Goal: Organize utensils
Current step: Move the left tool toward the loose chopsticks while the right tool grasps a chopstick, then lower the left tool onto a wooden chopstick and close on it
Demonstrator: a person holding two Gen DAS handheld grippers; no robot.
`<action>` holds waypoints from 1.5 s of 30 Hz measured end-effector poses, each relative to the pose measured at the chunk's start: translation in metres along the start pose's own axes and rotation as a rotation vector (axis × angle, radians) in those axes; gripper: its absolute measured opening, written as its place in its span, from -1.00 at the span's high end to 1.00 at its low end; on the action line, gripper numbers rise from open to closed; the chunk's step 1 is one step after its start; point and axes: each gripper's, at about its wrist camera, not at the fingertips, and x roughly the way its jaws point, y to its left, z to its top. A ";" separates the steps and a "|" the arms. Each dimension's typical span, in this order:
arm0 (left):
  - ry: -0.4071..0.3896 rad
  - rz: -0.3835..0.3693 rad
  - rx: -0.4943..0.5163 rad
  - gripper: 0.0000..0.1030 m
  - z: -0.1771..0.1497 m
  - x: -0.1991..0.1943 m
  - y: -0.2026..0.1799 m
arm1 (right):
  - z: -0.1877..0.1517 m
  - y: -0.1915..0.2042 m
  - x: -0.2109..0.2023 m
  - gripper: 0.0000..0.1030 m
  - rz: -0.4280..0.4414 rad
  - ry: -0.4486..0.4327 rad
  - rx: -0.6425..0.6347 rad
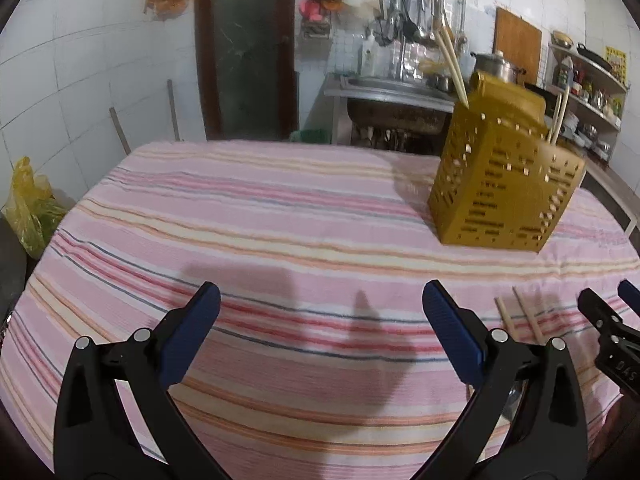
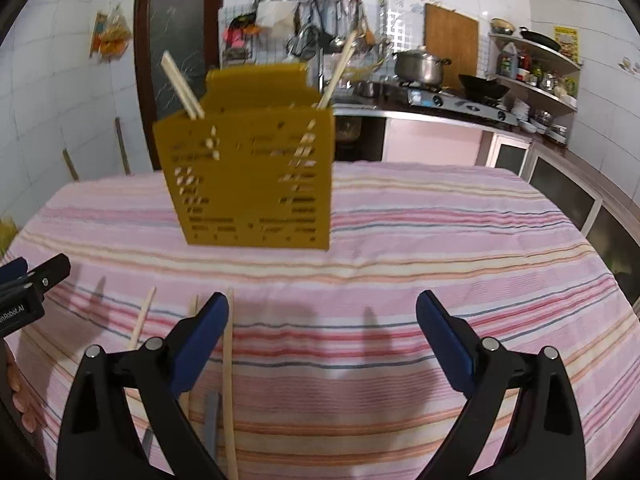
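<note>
While several chopsticks already stand in the yellow holder (image 2: 250,176), at least three loose ones lie on the striped cloth (image 2: 440,240), so the step in hand looks like picking up the next stick, a judgement from the layout only. The nearest loose chopstick (image 2: 228,368) runs lengthwise toward the camera just beside the right gripper's (image 2: 322,320) left finger, at about 8 o'clock in the right wrist view; two more loose sticks (image 2: 141,320) lie further out at 9 o'clock, partly hidden. To do it well, the right gripper should slide toward 9 o'clock until the stick sits midway between its pads, drop to the cloth, and close across the shaft near its middle so it does not pivot; the soft cloth may bunch, so a shallow approach seems wise. Something grey lies beneath that finger, too hidden to name.

Both jaws stand spread wide and hold nothing. The right one's left finger lies over or just beside the stick; contact cannot be told. The left gripper (image 1: 320,304) hovers over bare cloth, with two stick ends (image 1: 520,316) at its 3 o'clock and the holder at 1 o'clock, well apart
</note>
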 end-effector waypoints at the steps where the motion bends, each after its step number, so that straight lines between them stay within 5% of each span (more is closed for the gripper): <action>1: 0.007 0.000 0.012 -0.90 -0.002 0.002 -0.002 | 0.001 0.002 0.003 -0.80 0.000 0.010 -0.008; 10: 0.028 -0.028 0.064 -0.90 -0.005 0.006 -0.018 | -0.004 0.032 0.026 -0.66 0.023 0.106 -0.151; 20: 0.073 -0.040 0.076 -0.90 -0.013 0.007 -0.031 | -0.014 0.049 0.033 0.81 0.091 0.183 -0.209; 30: 0.130 -0.085 0.098 -0.87 -0.017 0.005 -0.061 | -0.016 0.009 0.017 0.87 0.080 0.196 -0.116; 34: 0.162 -0.092 0.110 -0.71 -0.018 0.010 -0.077 | -0.018 -0.011 0.014 0.87 0.042 0.190 -0.078; 40: 0.238 -0.102 0.095 -0.21 -0.028 0.028 -0.083 | -0.019 -0.023 0.024 0.87 0.045 0.191 -0.026; 45: 0.221 -0.091 0.107 -0.15 -0.034 0.028 -0.087 | -0.016 -0.020 0.030 0.86 0.028 0.215 -0.037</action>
